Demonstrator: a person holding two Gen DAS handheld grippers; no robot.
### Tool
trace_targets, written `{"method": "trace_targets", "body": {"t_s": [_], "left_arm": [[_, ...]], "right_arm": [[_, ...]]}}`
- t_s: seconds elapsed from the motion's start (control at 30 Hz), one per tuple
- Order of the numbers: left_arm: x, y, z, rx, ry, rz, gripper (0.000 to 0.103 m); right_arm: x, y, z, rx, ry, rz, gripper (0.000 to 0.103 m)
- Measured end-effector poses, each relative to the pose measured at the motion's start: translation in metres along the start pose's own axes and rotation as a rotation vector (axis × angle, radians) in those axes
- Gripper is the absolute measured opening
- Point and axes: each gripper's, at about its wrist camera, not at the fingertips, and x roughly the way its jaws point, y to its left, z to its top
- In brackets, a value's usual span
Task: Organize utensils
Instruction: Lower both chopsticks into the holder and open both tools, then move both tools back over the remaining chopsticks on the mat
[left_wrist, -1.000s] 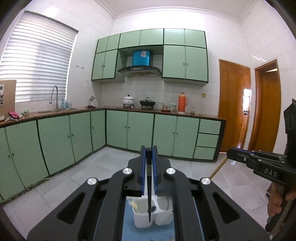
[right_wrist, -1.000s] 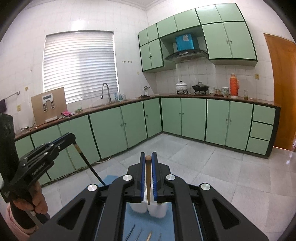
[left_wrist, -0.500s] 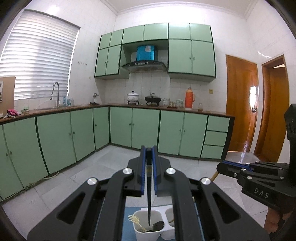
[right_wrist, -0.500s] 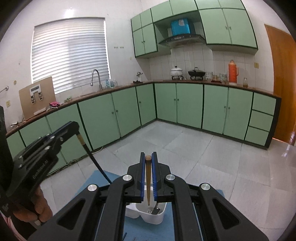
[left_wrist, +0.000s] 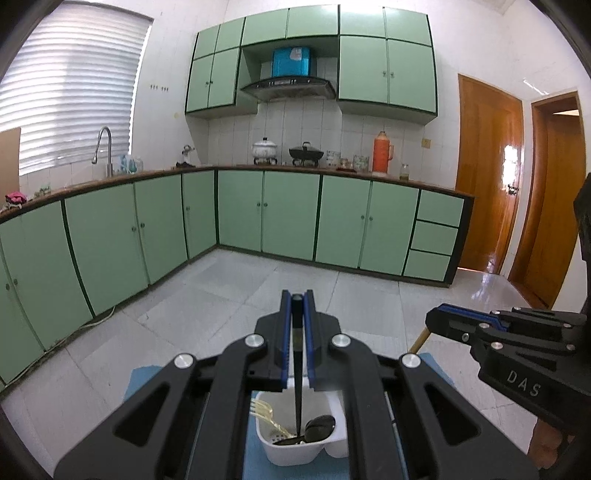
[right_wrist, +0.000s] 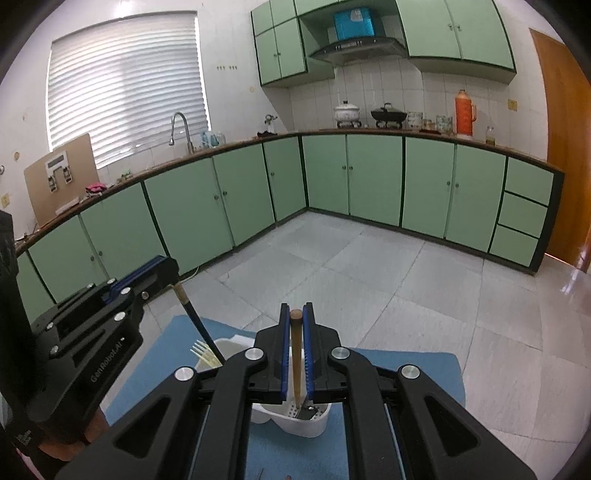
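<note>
Left wrist view, black chopstick (left_wrist: 296, 369) clamped by left gripper (left_wrist: 296, 325), tip inside white caddy (left_wrist: 295, 452), wooden chopstick (right_wrist: 295, 354) pinched in right gripper (right_wrist: 295, 332), "DAS" printed there.

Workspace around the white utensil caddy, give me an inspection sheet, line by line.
Surface: blue mat on a tiled floor.
Job's things: white caddy holding a pale fork and a dark spoon; black chopstick and wooden chopstick pointing down into it.
Clutter: thin utensils at the mat's near edge, unclear.
Grippers: left gripper shut on the black chopstick; right gripper shut on the wooden chopstick.
Cables: nothing seen.
Surroundings: green kitchen cabinets, wooden door.
</note>
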Motion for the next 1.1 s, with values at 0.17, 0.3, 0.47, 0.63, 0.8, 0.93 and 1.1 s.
{"method": "trace_targets", "body": {"t_s": [0.17,0.3,0.47,0.63,0.8,0.93,1.1], "left_arm": [[0.005,0.001,-0.007,0.004,0.026,0.001,0.006],[0.005,0.003,-0.009,0.001,0.036,0.009,0.007],[0.0,0.007,-0.008,-0.021,0.026,0.008,0.042],[-0.008,0.013,-0.007,-0.032,0.013,0.005,0.047],[-0.02,0.019,-0.006,-0.046,-0.012,0.01,0.062],[-0.039,0.025,-0.003,-0.063,-0.046,0.022,0.068],[-0.074,0.028,-0.009,-0.061,-0.087,0.037,0.081]], "right_arm": [[0.001,-0.001,-0.001,0.01,-0.003,0.005,0.007],[0.0,-0.002,-0.001,0.013,0.002,0.017,0.009],[-0.004,-0.008,0.001,0.034,-0.012,0.015,0.026],[-0.01,-0.014,-0.002,0.042,-0.023,0.01,0.033],[-0.022,-0.016,-0.003,0.053,-0.057,0.0,0.039],[-0.042,-0.019,-0.003,0.044,-0.108,-0.028,0.045],[-0.073,-0.02,-0.022,0.027,-0.149,-0.044,0.057]]}}
